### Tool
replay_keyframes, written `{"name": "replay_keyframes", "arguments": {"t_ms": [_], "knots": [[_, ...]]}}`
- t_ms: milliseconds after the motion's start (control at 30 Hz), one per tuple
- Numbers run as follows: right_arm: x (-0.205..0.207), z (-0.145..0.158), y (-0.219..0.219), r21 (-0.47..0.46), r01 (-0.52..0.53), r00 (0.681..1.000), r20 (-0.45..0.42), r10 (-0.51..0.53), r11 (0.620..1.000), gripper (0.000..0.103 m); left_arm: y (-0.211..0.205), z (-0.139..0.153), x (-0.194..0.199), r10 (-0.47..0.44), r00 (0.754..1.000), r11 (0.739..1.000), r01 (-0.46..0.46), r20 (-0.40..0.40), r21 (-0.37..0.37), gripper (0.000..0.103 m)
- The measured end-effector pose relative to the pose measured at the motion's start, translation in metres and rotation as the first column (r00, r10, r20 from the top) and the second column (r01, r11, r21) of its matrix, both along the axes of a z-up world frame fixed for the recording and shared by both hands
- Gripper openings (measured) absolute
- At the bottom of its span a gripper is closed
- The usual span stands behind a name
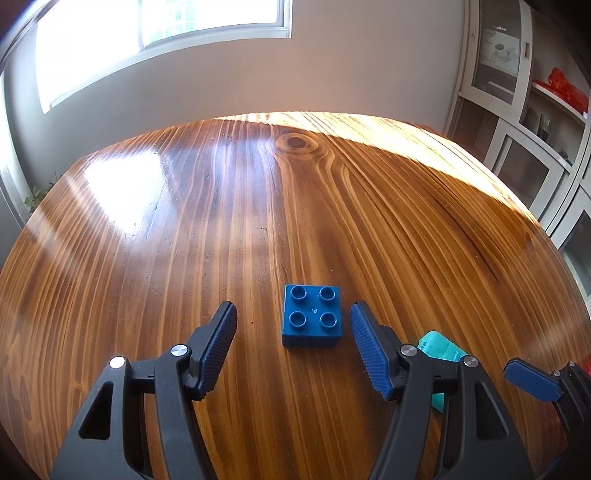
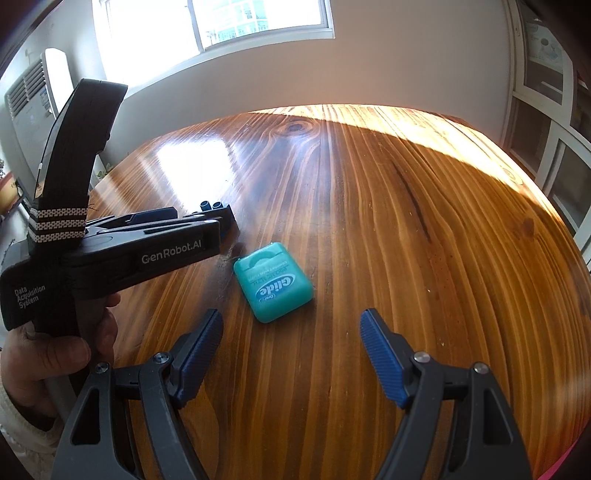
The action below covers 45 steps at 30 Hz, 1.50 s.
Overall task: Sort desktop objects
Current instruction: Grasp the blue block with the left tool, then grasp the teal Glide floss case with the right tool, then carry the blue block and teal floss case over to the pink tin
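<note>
A blue four-stud toy brick (image 1: 311,315) lies flat on the wooden table (image 1: 258,206), just ahead of my left gripper (image 1: 291,319). That gripper is open, and its blue pads flank the brick without touching it. A teal dental floss box (image 2: 272,282) lies on the table a little ahead of my right gripper (image 2: 291,325), which is open with nothing between its fingers. In the left wrist view the floss box (image 1: 439,349) peeks out behind the right finger. In the right wrist view the brick (image 2: 218,210) is mostly hidden behind the left gripper's body.
A person's hand (image 2: 55,350) holds the left gripper's black body (image 2: 122,251) at the left of the right wrist view. Beyond the table are a wall and window (image 1: 147,33). White cabinets (image 1: 517,122) stand at the right, and an air conditioner (image 2: 33,103) at the left.
</note>
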State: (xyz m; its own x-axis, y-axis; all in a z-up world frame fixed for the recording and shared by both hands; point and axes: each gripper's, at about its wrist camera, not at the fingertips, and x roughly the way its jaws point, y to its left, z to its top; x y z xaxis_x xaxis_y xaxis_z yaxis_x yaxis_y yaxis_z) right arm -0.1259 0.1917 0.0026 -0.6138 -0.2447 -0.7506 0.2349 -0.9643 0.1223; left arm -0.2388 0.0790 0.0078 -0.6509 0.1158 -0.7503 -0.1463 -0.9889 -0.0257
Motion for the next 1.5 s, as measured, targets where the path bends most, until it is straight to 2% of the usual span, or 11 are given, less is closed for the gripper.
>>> {"name": "replay_keyframes", "arguments": {"t_ms": [167,200,233,333,600,700,833,900,1100,1267,1500], "knots": [[-0.011,-0.004,-0.004,0.001,-0.014,1.000,0.014,0.014,1.000,0.080,0.001,-0.002,-0.010,-0.012,1.000,1.000,0.011,0.012,0.006,0.067],[-0.014,-0.004,-0.005,-0.001,-0.017,1.000,0.019,0.017,1.000,0.080,0.000,-0.003,-0.012,-0.013,1.000,1.000,0.013,0.015,0.007,0.062],[-0.015,-0.004,-0.006,-0.003,-0.021,1.000,0.020,0.021,1.000,0.080,-0.001,-0.004,-0.013,-0.016,1.000,1.000,0.016,0.022,0.009,0.049],[-0.020,-0.004,-0.010,0.013,-0.036,0.999,0.015,0.036,0.999,0.080,-0.002,-0.005,-0.014,-0.006,1.000,1.000,0.007,0.026,-0.014,0.035],[-0.032,-0.009,-0.021,0.081,-0.050,0.998,0.031,0.047,0.995,0.079,-0.012,0.000,-0.008,0.058,0.998,0.998,-0.058,0.000,-0.025,0.034],[-0.031,-0.010,-0.022,0.126,-0.044,0.999,0.017,0.042,0.991,0.067,-0.014,0.002,-0.006,0.070,0.997,0.997,-0.071,-0.008,-0.022,0.034],[-0.026,-0.008,-0.026,0.137,-0.060,0.998,0.006,0.060,0.989,0.050,-0.013,0.003,-0.003,0.067,0.998,0.997,-0.067,-0.011,-0.024,0.034],[-0.023,-0.008,-0.026,0.141,-0.064,0.998,0.003,0.064,0.988,0.046,-0.012,0.003,-0.003,0.066,0.998,0.997,-0.066,-0.016,-0.028,0.034],[-0.008,-0.003,-0.017,0.113,-0.051,0.999,0.005,0.051,0.992,0.045,-0.008,0.007,0.002,0.064,0.997,0.998,-0.065,-0.032,-0.027,0.034],[0.021,0.015,-0.008,0.075,-0.024,0.999,-0.037,0.027,0.997,0.044,-0.001,0.019,0.015,0.039,0.997,0.999,-0.040,-0.062,-0.017,0.034],[0.064,0.025,0.005,0.038,0.001,0.998,-0.060,0.001,0.999,0.037,0.011,0.036,0.041,-0.012,0.996,1.000,0.013,-0.094,0.011,0.034]]}}
